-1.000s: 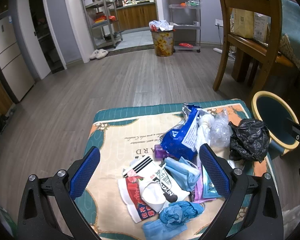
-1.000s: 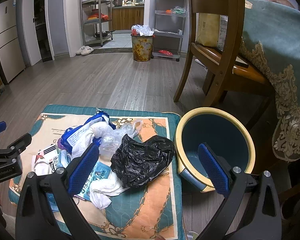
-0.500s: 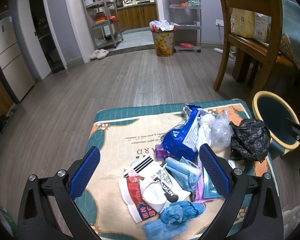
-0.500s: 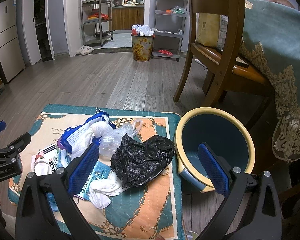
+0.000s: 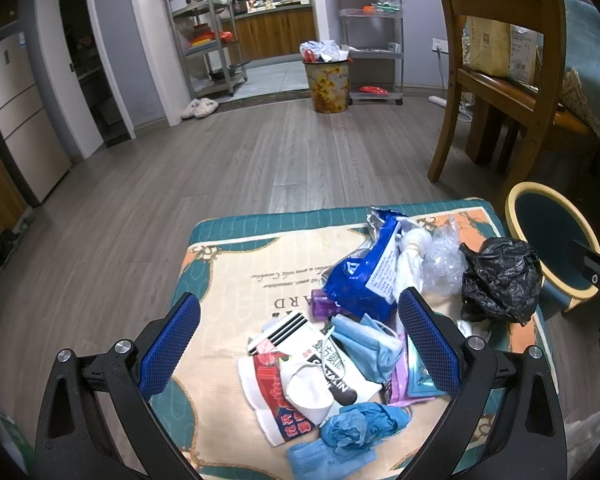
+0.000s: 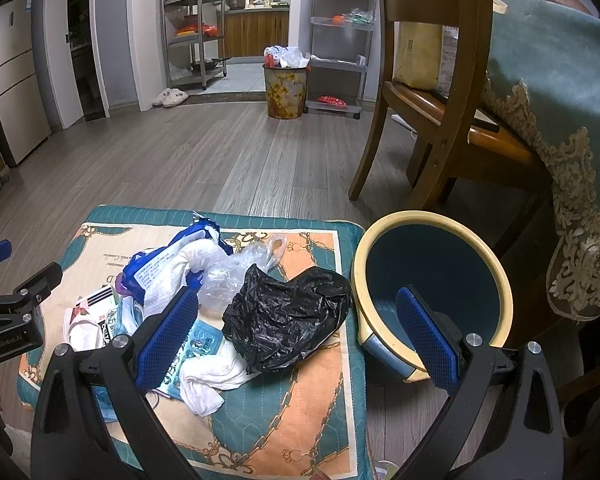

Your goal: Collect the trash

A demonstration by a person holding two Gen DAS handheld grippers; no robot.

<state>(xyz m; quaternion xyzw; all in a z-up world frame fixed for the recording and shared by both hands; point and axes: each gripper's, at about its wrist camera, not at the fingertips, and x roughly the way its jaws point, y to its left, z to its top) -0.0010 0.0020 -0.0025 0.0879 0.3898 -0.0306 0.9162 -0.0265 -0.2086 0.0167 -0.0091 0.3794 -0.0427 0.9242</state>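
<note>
A pile of trash lies on a teal and orange floor mat (image 5: 236, 264): a blue plastic packet (image 5: 364, 276), a crumpled black bag (image 5: 500, 280), blue face masks (image 5: 368, 344), a blue glove (image 5: 356, 424), white paper wrappers (image 5: 300, 380) and a clear bag (image 5: 440, 264). A blue bin with a yellow rim (image 6: 432, 280) stands right of the mat. My left gripper (image 5: 296, 344) is open above the wrappers. My right gripper (image 6: 296, 336) is open, over the black bag (image 6: 284, 316) and the bin's left rim.
A wooden chair (image 6: 428, 92) stands behind the bin, with a teal tablecloth (image 6: 552, 92) to its right. A full flowered waste bin (image 5: 326, 84) and metal shelves (image 5: 204, 36) stand far back on the grey wood floor.
</note>
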